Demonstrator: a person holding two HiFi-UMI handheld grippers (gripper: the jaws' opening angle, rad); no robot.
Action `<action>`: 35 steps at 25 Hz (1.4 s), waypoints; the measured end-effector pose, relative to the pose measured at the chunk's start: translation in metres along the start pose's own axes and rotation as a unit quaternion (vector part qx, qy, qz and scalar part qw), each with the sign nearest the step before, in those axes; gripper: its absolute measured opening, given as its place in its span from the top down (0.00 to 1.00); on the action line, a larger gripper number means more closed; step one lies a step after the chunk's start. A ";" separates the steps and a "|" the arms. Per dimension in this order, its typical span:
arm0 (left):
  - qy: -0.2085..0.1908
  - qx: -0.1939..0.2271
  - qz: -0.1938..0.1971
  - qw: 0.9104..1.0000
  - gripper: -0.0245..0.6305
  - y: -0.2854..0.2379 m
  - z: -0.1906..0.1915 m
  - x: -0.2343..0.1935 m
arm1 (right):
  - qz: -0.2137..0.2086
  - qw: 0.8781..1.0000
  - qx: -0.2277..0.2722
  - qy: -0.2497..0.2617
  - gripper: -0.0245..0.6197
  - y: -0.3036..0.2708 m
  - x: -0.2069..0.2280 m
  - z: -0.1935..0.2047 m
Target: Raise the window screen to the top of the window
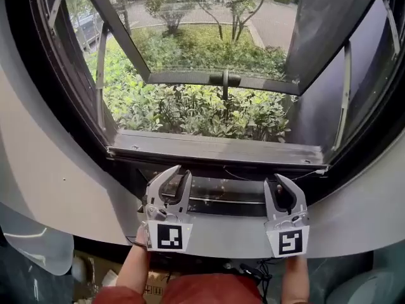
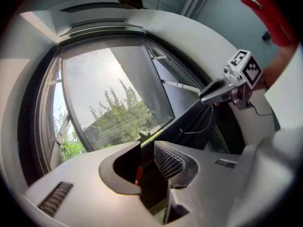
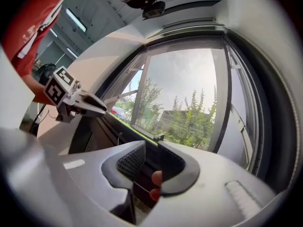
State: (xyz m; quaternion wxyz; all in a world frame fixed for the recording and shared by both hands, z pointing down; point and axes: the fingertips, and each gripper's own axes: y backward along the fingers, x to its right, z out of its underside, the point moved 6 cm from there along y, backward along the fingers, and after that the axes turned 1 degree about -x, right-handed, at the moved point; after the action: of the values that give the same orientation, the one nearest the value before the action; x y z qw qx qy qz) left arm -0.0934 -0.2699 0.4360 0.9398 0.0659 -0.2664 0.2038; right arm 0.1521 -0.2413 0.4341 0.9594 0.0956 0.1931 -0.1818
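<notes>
Window screen (image 1: 215,149), flat grey rail; left gripper (image 1: 180,171) and right gripper (image 1: 276,180) below, mesh-padded, spread, empty.

Readable text: none made out in any view.
Marker, left: b/w square pattern is carried on the near face of the left cube (image 1: 169,236) of the left gripper (image 1: 179,171); no letters or nos.
Marker, right: similar b/w pattern is carried on the right cube (image 1: 290,241) of the right gripper (image 1: 278,179); no chars.
Red shirt (image 3: 28,27): small white print is seen, too blurred to be read.
</notes>
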 end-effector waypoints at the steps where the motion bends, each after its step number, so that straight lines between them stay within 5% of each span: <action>1: -0.030 -0.006 0.010 0.999 0.84 -0.002 0.002 0.003 | -0.009 1.000 -0.010 0.016 0.82 -0.001 -0.001 0.002; 4: -0.114 -0.032 0.038 0.992 0.79 -0.006 0.008 0.010 | -0.037 0.994 -0.042 0.094 0.82 -0.003 -0.004 0.006; 8: -0.209 -0.072 0.072 0.973 0.75 -0.013 0.018 0.012 | -0.079 0.970 -0.088 0.212 0.76 -0.011 -0.007 0.013; 13: -0.282 -0.099 0.095 0.950 0.74 -0.022 0.027 0.012 | -0.106 0.945 -0.135 0.277 0.73 -0.017 -0.005 0.030; 21: -0.338 -0.118 0.094 0.929 0.74 -0.032 0.034 0.012 | -0.109 0.930 -0.154 0.316 0.72 -0.028 -0.005 0.039; 26: -0.343 -0.127 0.109 0.924 0.74 -0.032 0.033 0.010 | -0.107 0.929 -0.156 0.317 0.72 -0.029 -0.006 0.039; 30: -0.309 -0.147 0.145 0.928 0.74 -0.033 0.031 0.009 | -0.113 0.931 -0.158 0.309 0.72 -0.028 -0.005 0.040; 35: -0.330 -0.133 0.148 0.923 0.75 -0.029 0.034 0.012 | -0.104 0.931 -0.152 0.316 0.75 -0.024 -0.007 0.041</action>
State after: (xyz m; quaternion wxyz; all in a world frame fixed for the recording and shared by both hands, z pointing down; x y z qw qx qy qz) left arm -0.0879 -0.3003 0.4710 0.7580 -0.0366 -0.5924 0.2703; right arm 0.1506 -0.2719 0.4716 0.8276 -0.0192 0.5203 -0.2098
